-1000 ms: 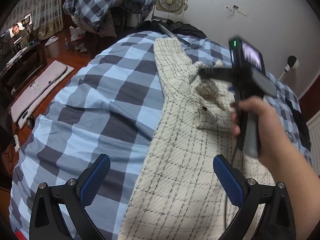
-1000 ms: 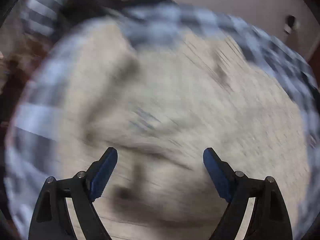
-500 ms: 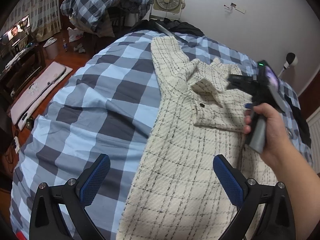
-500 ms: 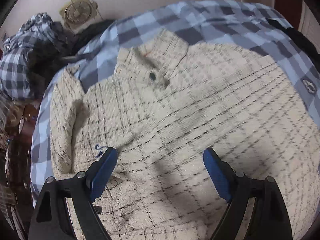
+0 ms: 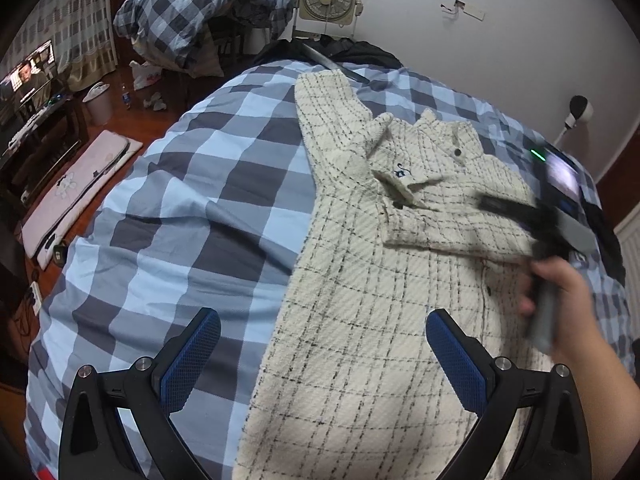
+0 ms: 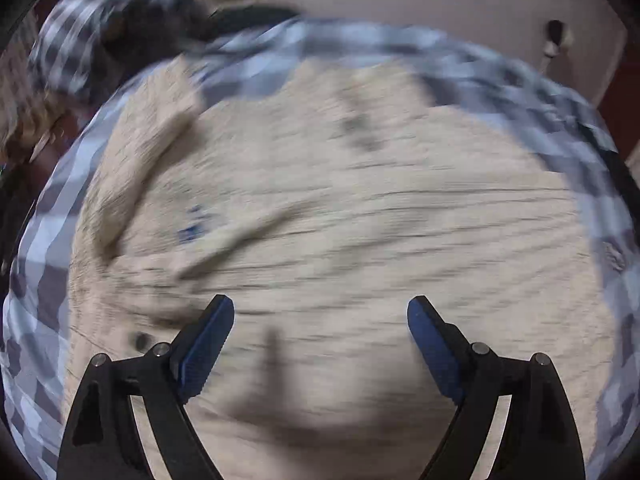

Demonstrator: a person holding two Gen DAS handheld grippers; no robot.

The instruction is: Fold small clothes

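A cream garment with thin black checks [image 5: 372, 288] lies spread on a blue-and-grey checked bedcover [image 5: 192, 208], collar and buttons toward the far wall, one sleeve stretched up and left. My left gripper [image 5: 322, 348] hangs open above the garment's near left edge, nothing between its blue pads. The right gripper's body [image 5: 556, 216], held by a hand [image 5: 568, 292], hovers over the garment's right side, blurred. In the right wrist view, the right gripper [image 6: 320, 344] is open over the blurred cream cloth [image 6: 340, 220], holding nothing.
A heap of checked bedding [image 5: 208, 4] and a box fan [image 5: 328, 0] stand by the far wall. A white lamp [image 5: 578, 110] sits at the right. On the left are a wooden floor, a pale mat [image 5: 76, 188], and a lit screen [image 5: 28, 76].
The hand with the right gripper has swung from the collar area to the garment's right side and lower. The left gripper has stayed put. The garment's collar flap is now uncovered.
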